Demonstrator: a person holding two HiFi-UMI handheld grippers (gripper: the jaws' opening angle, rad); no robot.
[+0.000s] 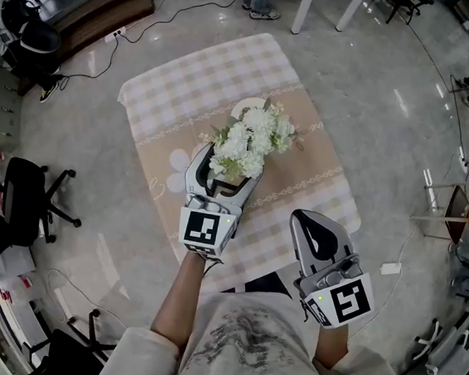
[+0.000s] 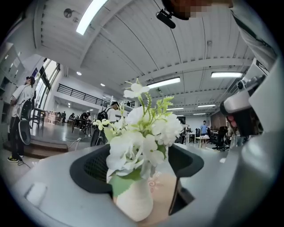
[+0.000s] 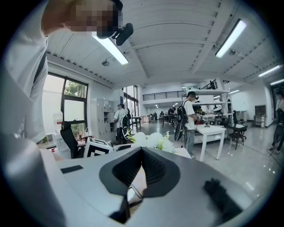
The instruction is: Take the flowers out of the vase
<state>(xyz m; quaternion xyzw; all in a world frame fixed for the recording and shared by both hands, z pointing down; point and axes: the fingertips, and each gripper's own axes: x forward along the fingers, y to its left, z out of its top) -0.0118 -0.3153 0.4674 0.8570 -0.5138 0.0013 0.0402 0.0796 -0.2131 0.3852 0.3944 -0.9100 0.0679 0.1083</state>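
Standing in the white vase (image 2: 133,201) near the middle of the checked tablecloth (image 1: 170,84), the white flowers (image 1: 252,139) had not yet come out; the whole bunch sat in its neck, blooms and green leaves spilling over the rim, stems hidden inside. My left gripper (image 1: 226,169) lay level around that vase, jaws parted with the vase between them and a strip of cloth showing beside the right-hand pad, so I had no firm hold on it. I judged this placing was meant to steady the vase while the flowers were pulled. My right gripper (image 1: 313,220) hung near my body, well apart from the flowers, jaws together on nothing
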